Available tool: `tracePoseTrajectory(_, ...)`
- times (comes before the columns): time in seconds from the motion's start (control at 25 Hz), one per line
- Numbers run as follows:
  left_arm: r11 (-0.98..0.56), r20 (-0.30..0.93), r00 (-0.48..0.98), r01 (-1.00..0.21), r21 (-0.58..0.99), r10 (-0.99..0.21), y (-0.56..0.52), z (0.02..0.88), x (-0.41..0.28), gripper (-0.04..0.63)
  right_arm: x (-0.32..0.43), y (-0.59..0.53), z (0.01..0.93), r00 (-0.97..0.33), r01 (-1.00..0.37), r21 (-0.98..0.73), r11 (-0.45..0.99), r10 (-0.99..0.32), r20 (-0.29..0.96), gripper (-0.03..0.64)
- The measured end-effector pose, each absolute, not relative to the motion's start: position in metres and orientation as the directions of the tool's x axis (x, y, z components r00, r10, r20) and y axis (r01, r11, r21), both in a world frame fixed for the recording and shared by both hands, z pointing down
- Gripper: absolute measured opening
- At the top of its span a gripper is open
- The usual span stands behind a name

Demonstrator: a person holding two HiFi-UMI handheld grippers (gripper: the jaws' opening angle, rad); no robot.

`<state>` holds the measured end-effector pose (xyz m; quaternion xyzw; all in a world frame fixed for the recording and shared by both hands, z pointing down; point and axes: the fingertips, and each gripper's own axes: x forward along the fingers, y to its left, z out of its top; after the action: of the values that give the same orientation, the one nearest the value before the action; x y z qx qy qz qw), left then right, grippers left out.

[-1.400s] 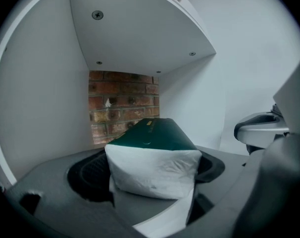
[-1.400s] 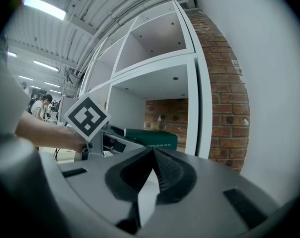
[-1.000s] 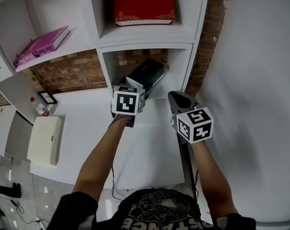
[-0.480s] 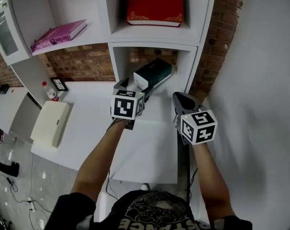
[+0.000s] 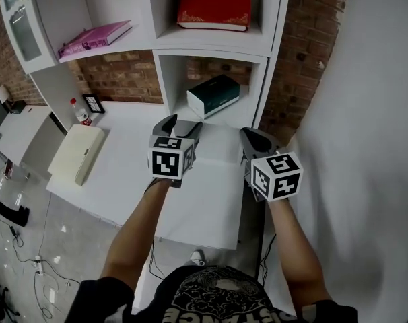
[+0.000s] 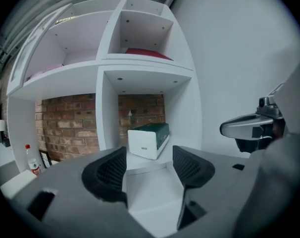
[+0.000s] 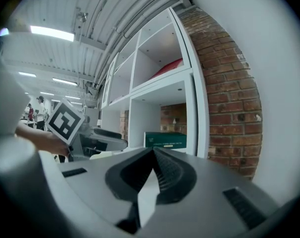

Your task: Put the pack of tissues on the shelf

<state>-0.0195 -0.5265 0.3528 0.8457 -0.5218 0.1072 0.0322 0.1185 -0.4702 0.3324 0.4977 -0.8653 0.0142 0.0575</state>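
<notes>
The pack of tissues (image 5: pixel 214 95), dark green on top with a white end, lies in the lowest cubby of the white shelf unit (image 5: pixel 266 79); it also shows in the left gripper view (image 6: pixel 148 140) and the right gripper view (image 7: pixel 166 140). My left gripper (image 5: pixel 177 124) hangs over the white table, drawn back from the cubby; its jaws are closing with nothing between them (image 6: pixel 149 167). My right gripper (image 5: pixel 256 138) sits at the table's right edge, shut and empty (image 7: pixel 153 155).
A red book (image 5: pixel 214 4) lies in the cubby above, a pink book (image 5: pixel 96 38) on the shelf to the left. On the table (image 5: pixel 211 194) stand a cream box (image 5: pixel 77 155), a small bottle (image 5: pixel 80 113) and a little frame (image 5: pixel 95 103). A brick wall (image 5: pixel 295 66) rises on the right.
My left gripper has let go of the pack of tissues and pulled back out of the cubby; the pack stays on the shelf. The right gripper has barely moved. The view shifted left.
</notes>
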Motion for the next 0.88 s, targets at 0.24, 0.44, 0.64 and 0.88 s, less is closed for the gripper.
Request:
tracePoseTrajectory(0.24, -0.422, 0.196, 0.405, -0.905, -0.057, -0.893, -0.489, 0.357, -0.022, 0.21, 0.12, -0.45, 0.332, -0.54, -0.838, 0.024, 0.545, -0.835, 0.103, 0.005)
tracePoseTrajectory(0.44, -0.383, 0.157, 0.373, -0.923, -0.042, -0.915, -0.465, 0.352, -0.027, 0.15, 0.112, -0.437, 0.335, -0.585, -0.806, 0.029, 0.591, -0.804, 0.106, 0.005)
tracePoseTrajectory(0.64, -0.34, 0.157, 0.328, -0.939, -0.056, -0.932, -0.448, 0.354, -0.036, 0.084, 0.105, -0.429, 0.339, -0.623, -0.777, 0.028, 0.629, -0.774, 0.114, 0.003)
tracePoseTrajectory(0.88, -0.292, 0.164, 0.279, -0.955, -0.059, -0.946, -0.425, 0.357, -0.048, 0.026, 0.097, -0.421, 0.342, -0.65, -0.753, 0.033, 0.657, -0.751, 0.116, 0.003)
